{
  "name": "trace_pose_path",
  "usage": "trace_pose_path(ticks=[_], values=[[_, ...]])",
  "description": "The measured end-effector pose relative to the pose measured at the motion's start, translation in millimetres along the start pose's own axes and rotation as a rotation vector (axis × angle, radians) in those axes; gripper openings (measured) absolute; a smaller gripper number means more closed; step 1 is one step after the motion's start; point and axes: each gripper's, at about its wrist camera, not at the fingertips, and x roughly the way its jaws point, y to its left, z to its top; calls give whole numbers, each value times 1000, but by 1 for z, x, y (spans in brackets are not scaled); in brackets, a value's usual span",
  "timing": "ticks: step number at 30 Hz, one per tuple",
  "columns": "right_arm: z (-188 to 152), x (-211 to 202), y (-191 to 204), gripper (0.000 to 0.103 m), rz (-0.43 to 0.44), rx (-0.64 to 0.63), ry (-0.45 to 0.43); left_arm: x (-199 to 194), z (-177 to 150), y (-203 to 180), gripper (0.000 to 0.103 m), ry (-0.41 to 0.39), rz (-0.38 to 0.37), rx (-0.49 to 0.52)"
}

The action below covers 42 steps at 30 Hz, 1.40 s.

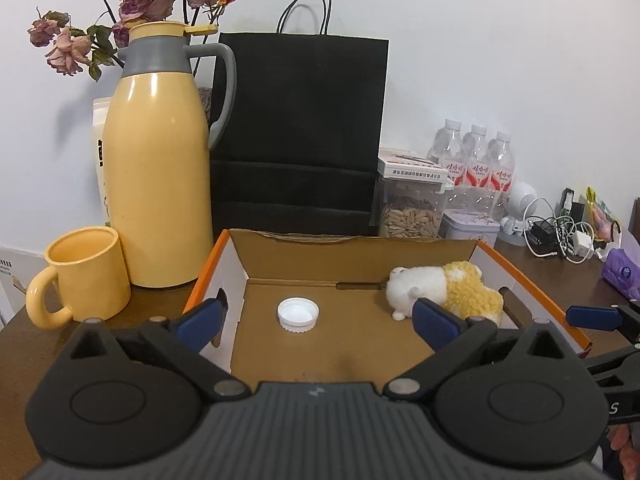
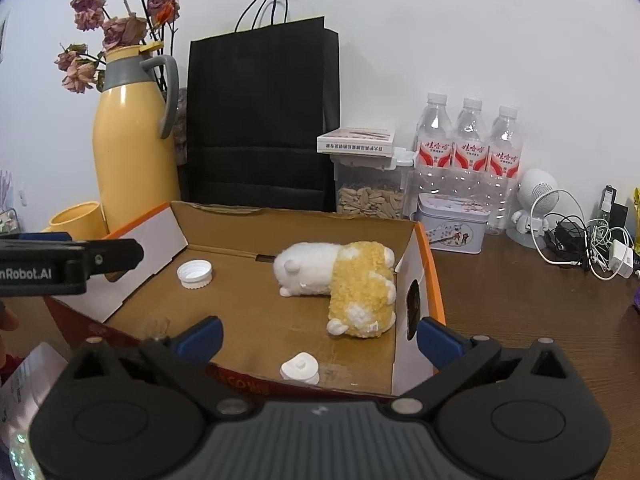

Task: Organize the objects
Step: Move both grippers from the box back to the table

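My left claw (image 1: 320, 316) stands spread wide over the near wall of the open brown cardboard box with orange rim (image 1: 532, 280), nothing between its blue pads. The white plastic bottle cap (image 1: 298, 314) lies open side up on the box floor, dead ahead at 12 o'clock, between the two pads but beyond them, untouched. The white and yellow plush toy animal (image 1: 444, 290) lies on its side at about 2 o'clock, partly behind the right pad.

My right claw (image 2: 320, 340) is likewise fully spread and holds nothing. From it, the plush lies at 12 to 1 o'clock against the box's right wall; a small white lidded plastic piece (image 2: 300, 368) sits just ahead, near the front wall; the cap is at 10 o'clock.

Outside the box on the dark wooden desk (image 2: 520, 304): tall yellow thermos jug with grey collar (image 1: 160, 176) and yellow ceramic mug (image 1: 82, 276) at 10 o'clock, black paper carrier bag (image 1: 300, 132) behind.
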Motion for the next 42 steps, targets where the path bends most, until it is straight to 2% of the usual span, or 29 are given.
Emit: trace_pose_path(ticks=[6,13,23,31,42], values=[[4,-11,2,103,11,-1,-22,-13,6,0,103,-34,-7,-11],[7,-39,12,103,49,-35,-74,-47,14,4,103,-99,-18,-18],[-3,-87,18,103,57,-50,-153,-94,1,4,103,-148,-25,5],[-22,-108,23,103,55,-70,-115,-123,-18,7,103,-118,-30,27],[-60,-142,16,103,28,-70,-40,-163,-44,28,103,-63,26,24]])
